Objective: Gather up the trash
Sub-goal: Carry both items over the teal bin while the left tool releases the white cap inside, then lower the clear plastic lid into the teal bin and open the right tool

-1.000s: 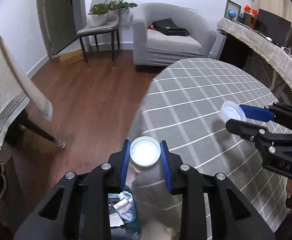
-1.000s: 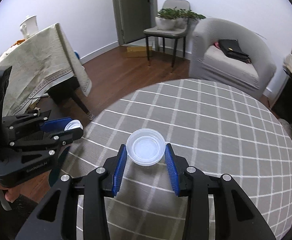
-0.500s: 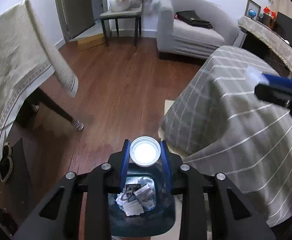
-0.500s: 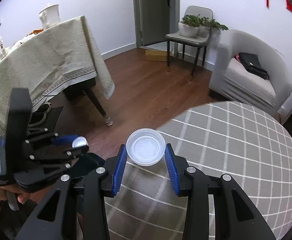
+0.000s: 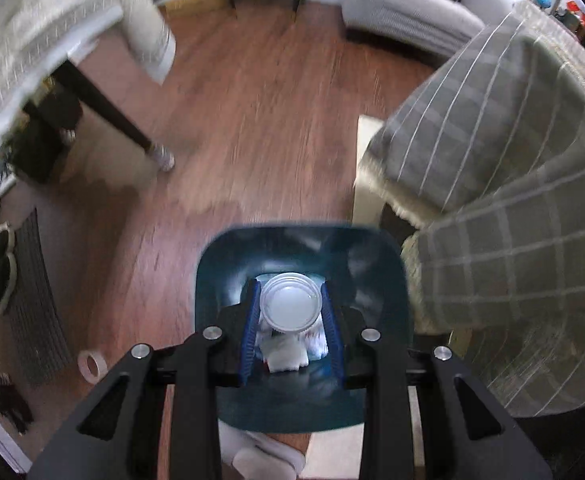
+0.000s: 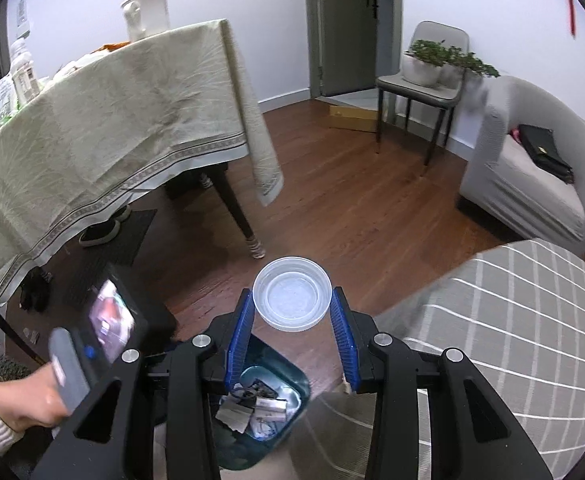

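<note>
The left wrist view is smeared with motion blur, so fine detail there is hard to read. Nearest its lens, the left gripper (image 5: 291,312) has its jaws clamped on a small round plastic lid (image 5: 291,307), directly above the open mouth of a dark teal trash bin (image 5: 228,264). The gripper hides most of the bin's inside; only scraps of white paper (image 5: 286,356) show below the lid, and what they are cannot be told. At the bottom edge something pale and rounded is cut off and unidentifiable.

In the right wrist view the right gripper (image 6: 292,322) holds a clear shallow plastic dish (image 6: 291,298) between its jaws, above the wooden floor (image 6: 352,208) just beyond the bin's (image 6: 296,380) far rim. The bin's contents are a jumble of paper and dark bits, partly covered by the gripper. At lower left a hand (image 6: 32,404) in a cream knit cuff grips the grey handle of the other tool, blurred, its small screen lit.

A roll of tape (image 5: 91,365) lies on the floor beside the bin. The round desk with its grey checked cloth (image 6: 512,320) stands to the right, its hem hanging next to the bin. Farther off are a second desk under a beige cloth (image 6: 112,120), a grey armchair (image 6: 532,184) with a black bag, a chair bearing potted plants (image 6: 432,60), and a door.
</note>
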Demonstrator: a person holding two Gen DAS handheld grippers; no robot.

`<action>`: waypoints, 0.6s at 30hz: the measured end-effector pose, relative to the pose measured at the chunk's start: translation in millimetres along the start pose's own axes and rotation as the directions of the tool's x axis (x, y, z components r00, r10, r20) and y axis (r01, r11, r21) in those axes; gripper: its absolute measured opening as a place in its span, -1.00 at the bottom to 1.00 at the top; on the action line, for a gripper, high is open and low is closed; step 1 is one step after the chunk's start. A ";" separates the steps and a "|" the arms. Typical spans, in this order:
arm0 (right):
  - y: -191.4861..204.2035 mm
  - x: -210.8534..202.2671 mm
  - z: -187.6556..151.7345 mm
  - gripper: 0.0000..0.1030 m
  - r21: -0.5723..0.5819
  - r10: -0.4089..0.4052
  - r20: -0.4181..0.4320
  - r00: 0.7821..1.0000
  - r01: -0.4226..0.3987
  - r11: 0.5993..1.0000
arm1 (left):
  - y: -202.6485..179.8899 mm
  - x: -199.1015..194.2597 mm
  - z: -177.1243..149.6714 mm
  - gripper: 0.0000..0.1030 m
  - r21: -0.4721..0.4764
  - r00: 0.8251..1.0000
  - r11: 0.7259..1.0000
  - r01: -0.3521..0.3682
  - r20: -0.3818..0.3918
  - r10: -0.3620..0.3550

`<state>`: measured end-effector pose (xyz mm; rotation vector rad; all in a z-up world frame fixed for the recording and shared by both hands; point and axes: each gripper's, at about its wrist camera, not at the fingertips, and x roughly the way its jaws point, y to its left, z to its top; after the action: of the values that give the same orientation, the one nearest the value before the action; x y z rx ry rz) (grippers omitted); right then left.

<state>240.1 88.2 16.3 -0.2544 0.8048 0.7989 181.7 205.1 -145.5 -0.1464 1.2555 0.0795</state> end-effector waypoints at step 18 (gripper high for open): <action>41.6 90.4 -17.4 -0.23 0.012 0.058 -0.191 0.980 -0.057 0.998 | 41.0 74.9 -63.3 -0.08 -0.036 0.970 0.997 0.068 -0.232 -0.075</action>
<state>239.1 157.1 -57.6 -0.3067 0.9992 0.8344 139.6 234.4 -238.6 -0.2302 1.4829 0.0178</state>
